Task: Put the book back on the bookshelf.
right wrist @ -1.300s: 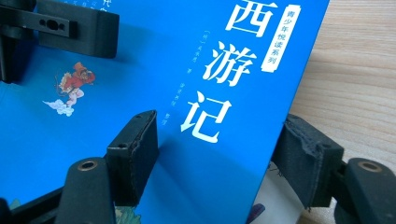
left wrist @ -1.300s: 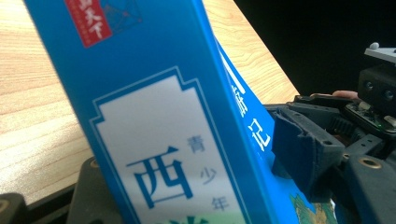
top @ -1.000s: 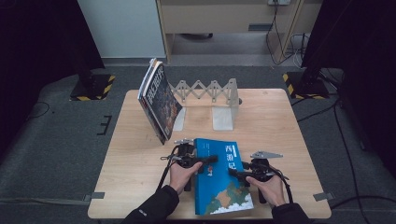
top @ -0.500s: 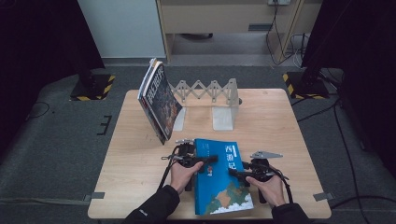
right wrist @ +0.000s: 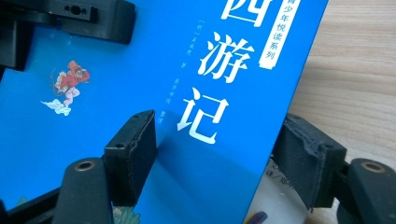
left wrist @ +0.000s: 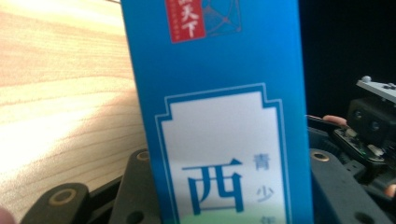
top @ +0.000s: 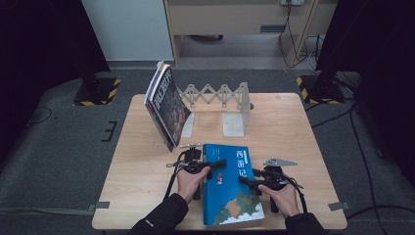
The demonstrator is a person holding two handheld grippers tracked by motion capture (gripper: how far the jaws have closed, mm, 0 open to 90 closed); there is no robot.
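Blue book lay flat at the table's near edge, gripped from both sides.
Left gripper, jaws just closing, clamped its left edge; right gripper pinched its right edge; bare tabletop either side.

Wooden table: blue book, metal rack

I look down on a light wooden desk on grey carpet, black drapes flanking a pale wall panel.
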